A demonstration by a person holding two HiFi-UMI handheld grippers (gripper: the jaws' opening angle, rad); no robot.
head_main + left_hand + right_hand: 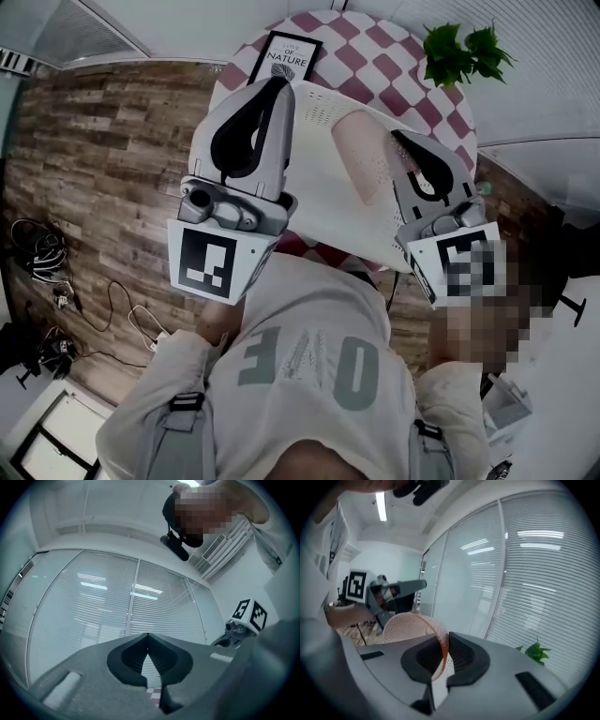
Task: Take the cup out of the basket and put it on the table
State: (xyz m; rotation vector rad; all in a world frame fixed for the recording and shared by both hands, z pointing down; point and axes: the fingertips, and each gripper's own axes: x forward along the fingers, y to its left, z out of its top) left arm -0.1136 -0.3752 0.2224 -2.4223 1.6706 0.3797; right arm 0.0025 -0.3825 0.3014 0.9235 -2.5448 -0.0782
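A white perforated basket (pixel 333 117) is held over the checkered round table (pixel 375 52). A pale pink shape (pixel 361 159) shows in it; I cannot tell whether that is the cup. My right gripper (pixel 401 139) is shut on the basket's rim. In the right gripper view the thin orange-edged rim (pixel 440 641) runs between the closed jaws of my right gripper (pixel 443 656), and the mesh wall (pixel 405 625) curves off to the left. My left gripper (pixel 275 84) stands at the basket's left side, shut with nothing in it (pixel 148 644).
A framed print (pixel 286 54) and a green potted plant (pixel 464 52) stand at the table's far edge. The floor is wood plank, with cables (pixel 47 253) lying at the left. Glass walls with blinds surround the room.
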